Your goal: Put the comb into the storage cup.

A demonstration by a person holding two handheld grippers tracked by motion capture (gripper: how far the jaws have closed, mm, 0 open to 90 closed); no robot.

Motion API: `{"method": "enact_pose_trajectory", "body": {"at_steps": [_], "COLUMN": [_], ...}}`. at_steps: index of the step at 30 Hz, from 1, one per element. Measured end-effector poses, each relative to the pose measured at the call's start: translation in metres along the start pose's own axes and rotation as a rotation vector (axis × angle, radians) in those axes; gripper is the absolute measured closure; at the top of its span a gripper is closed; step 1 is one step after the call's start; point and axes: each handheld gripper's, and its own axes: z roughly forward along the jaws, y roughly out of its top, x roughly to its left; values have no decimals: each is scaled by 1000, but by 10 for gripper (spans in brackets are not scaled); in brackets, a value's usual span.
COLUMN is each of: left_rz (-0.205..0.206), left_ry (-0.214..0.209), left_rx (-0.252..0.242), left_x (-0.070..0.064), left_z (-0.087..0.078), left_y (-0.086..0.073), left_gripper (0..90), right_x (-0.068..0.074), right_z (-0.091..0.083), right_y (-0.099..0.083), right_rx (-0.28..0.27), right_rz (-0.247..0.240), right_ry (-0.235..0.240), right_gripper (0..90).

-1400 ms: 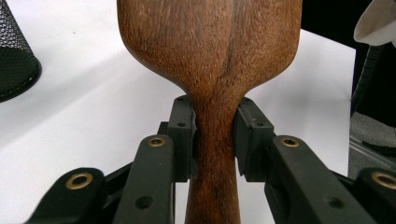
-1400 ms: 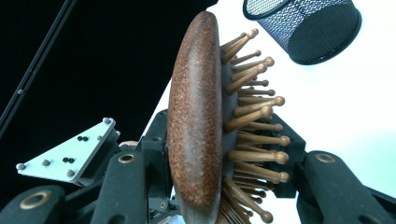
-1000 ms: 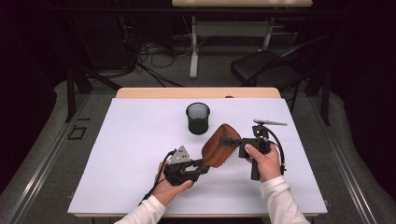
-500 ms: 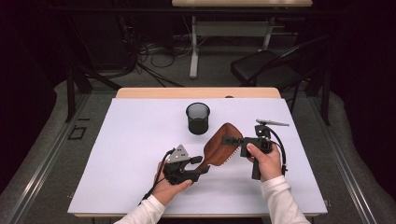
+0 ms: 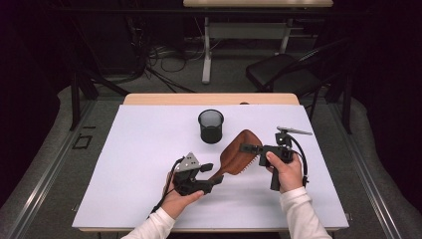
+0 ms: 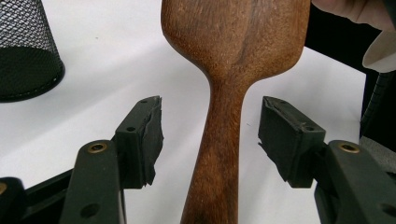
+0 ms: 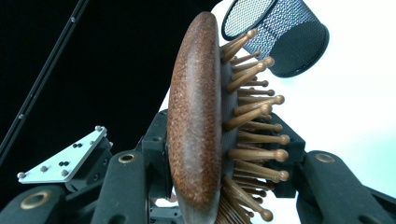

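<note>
A wooden hairbrush [image 5: 240, 151] is held above the white table, bristles facing down and to the right. My right gripper [image 5: 249, 148] is shut on its head. In the right gripper view one jaw presses the wooden back [image 7: 194, 116] and the other presses the bristle pins [image 7: 254, 140]. My left gripper [image 5: 215, 181] is open around the handle [image 6: 218, 140], with its pads [image 6: 149, 135] a gap away on each side and not touching it. A black mesh cup [image 5: 211, 126] stands upright behind the brush.
The white table top [image 5: 129, 164] spreads wide to the left and in front of the hands. The mesh cup [image 6: 25, 56] is close to the brush head. A wooden strip [image 5: 209, 99] edges the far side; a dark chair [image 5: 283, 74] stands beyond it.
Hardly anything differs. The brush stays in the right gripper's hold, and the left gripper has shifted a touch beside the handle.
</note>
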Motion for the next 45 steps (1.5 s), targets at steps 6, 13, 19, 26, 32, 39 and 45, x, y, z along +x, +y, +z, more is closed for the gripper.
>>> {"method": "enact_pose_trajectory", "body": {"at_steps": [6, 13, 19, 26, 32, 39, 45], "left_rz": [-8, 3, -27, -24, -26, -39, -39], "left_ry": [13, 21, 52, 102, 143, 160, 167], "left_rx": [-5, -45, -60, -67, -54, -32, -29], "left_x": [1, 3, 11, 17, 22, 30, 34], "left_z": [-3, -8, -14, -20, -24, -26, -27], "left_y": [2, 6, 8, 10, 11, 11, 12], "left_gripper": [373, 361, 354, 350, 350, 251, 184], "right_x": [-1, -3, -3, -4, -3, -3, -4], "right_z": [-4, -7, -9, -9, -9, -10, -11], "right_y": [2, 3, 4, 4, 4, 4, 5], "right_rx": [3, 2, -7, -9, -10, -21, -28], "right_rz": [5, 6, 8, 8, 6, 9, 5], "right_ry": [-3, -10, -8, -7, -4, -5, 0], "right_gripper": [521, 521, 521, 521, 521, 520, 521]}}
